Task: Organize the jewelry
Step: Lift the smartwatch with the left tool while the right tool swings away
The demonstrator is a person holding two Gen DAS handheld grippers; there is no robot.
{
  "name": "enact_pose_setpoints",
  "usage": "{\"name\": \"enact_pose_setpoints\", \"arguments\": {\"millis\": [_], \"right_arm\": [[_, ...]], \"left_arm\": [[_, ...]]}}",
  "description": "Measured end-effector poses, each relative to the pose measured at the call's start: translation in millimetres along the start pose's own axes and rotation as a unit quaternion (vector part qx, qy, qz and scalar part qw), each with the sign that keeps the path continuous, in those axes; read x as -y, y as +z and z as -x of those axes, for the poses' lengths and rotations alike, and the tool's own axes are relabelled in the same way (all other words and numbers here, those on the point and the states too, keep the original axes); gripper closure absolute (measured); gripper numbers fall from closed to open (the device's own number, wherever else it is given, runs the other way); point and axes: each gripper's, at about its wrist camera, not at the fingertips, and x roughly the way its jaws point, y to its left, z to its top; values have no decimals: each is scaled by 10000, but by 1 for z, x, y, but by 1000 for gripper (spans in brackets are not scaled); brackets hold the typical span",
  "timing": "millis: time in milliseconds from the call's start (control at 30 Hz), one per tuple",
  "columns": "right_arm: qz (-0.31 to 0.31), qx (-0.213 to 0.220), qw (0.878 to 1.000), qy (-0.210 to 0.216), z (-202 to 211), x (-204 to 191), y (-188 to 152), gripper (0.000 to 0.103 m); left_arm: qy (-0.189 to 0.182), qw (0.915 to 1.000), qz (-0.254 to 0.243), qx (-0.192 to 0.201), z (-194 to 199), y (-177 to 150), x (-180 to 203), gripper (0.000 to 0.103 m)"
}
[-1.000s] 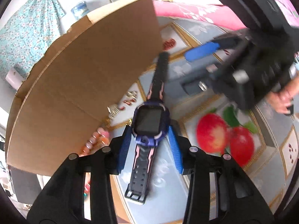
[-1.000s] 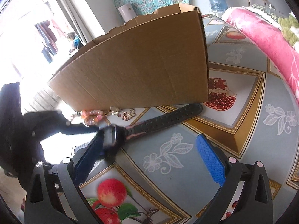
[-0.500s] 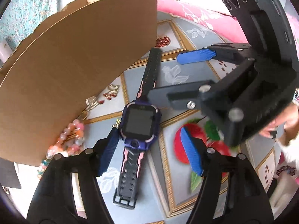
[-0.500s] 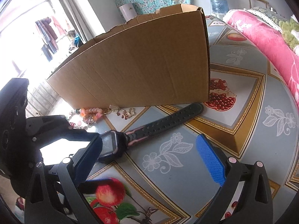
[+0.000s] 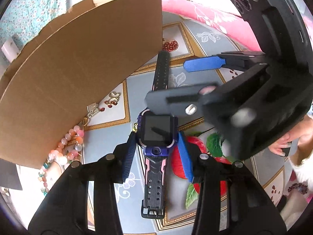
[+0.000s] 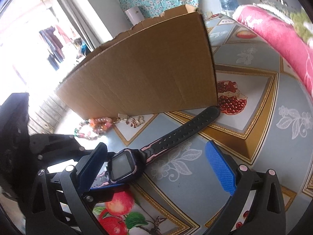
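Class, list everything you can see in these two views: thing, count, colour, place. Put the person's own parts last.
smartwatch: one, purple body, black-pink strap, flat on the tablecloth between the left fingers.
cardboard box: one, brown, behind the watch.
bead bracelet: one, pink-orange, at the box's foot.
gold trinkets: a few, by the beads.
tablecloth: one, grey-gold, fruit prints.
pink blanket: one, far edge.
left gripper: blue pads flanking the watch case.
right gripper: blue pads, spread wide.
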Motion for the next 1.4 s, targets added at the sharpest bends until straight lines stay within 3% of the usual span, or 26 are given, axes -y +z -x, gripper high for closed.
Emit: {"name": "enact_pose_setpoints", "arguments": {"millis": [233, 300, 433, 667, 733, 933, 1200, 1333, 1400], "right_arm": [[-557, 60, 9946, 878, 10, 20, 0, 5], [-580, -25, 9882, 1420, 12, 19, -4, 5], [-739, -133, 9774, 1977, 16, 16, -12, 5], [-1750, -438, 9345, 3069, 10, 29, -17, 6], [-1915, -531, 9289, 3126, 7, 31, -17, 6], [-1917, -584, 9344, 2945, 4, 26, -16, 7], [-1987, -708, 9336, 2897, -5, 19, -13, 7], [-2014, -895, 9276, 3015, -15, 8, -14, 13], [-1955, -897, 9316, 2928, -16, 4, -14, 13]], "left_arm": [[-305, 9985, 430, 175, 9, -11, -11, 62], [-335, 9982, 448, 234, 11, -14, -11, 62], [-588, 9954, 681, 342, 14, -19, -17, 62], [-1045, 9868, 1136, 489, 21, -36, -36, 62], [-1269, 9809, 1379, 513, 22, -40, -44, 62], [-1778, 9641, 1813, 782, 32, -52, -58, 62], [-1758, 9657, 1684, 899, 37, -55, -48, 62], [-1769, 9655, 1613, 1024, 42, -53, -41, 62], [-1794, 9653, 1582, 1052, 44, -52, -41, 62]]}}
